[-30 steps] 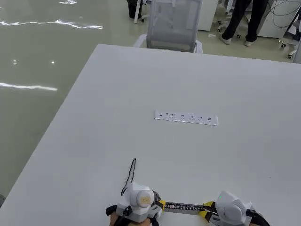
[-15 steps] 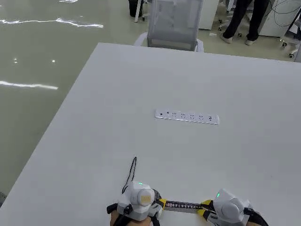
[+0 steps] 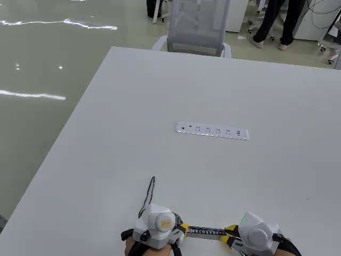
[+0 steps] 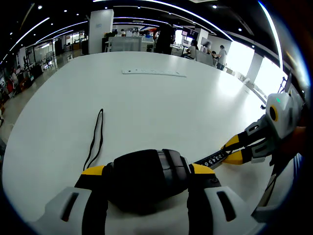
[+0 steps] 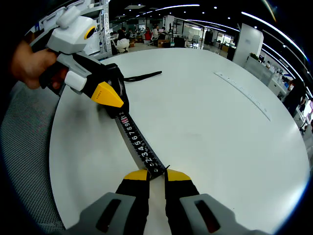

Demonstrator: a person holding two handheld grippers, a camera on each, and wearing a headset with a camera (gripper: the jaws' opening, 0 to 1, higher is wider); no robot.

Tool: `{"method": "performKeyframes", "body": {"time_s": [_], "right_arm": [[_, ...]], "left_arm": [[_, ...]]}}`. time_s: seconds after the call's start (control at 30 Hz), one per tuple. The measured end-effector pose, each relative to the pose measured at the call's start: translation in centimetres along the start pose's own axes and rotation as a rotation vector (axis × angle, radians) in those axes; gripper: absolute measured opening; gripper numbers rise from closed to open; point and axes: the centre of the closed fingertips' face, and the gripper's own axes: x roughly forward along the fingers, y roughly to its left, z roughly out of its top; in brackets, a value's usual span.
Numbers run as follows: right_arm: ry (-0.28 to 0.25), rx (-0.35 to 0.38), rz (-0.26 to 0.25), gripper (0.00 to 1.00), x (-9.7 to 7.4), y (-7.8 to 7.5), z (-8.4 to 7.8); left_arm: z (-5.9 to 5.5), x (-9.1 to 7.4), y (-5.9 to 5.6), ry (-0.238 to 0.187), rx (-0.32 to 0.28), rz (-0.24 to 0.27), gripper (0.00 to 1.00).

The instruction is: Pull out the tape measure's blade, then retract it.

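Right claw pinches blade tip, left claw clamps tape measure.

The left tool and the right tool are white, their jaws black with yellow tips. The tape measure in the left tool is black; its blade, reaching to the right tool, is black with white numerals. Ahead of the left tool lies a black cord on the plain white table.

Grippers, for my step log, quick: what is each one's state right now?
Left gripper: shut on the tape measure case.
Right gripper: shut on the tip of the blade.
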Motion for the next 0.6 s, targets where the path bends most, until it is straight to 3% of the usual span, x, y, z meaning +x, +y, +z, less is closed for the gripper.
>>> {"method": "performKeyframes", "body": {"time_s": [0.6], "right_arm": [[-0.006,0.006,0.009,0.11,0.36,0.68,0.68]], "left_arm": [[-0.01,0.00,-0.02,0.001,0.001,-0.004,0.63]]}}
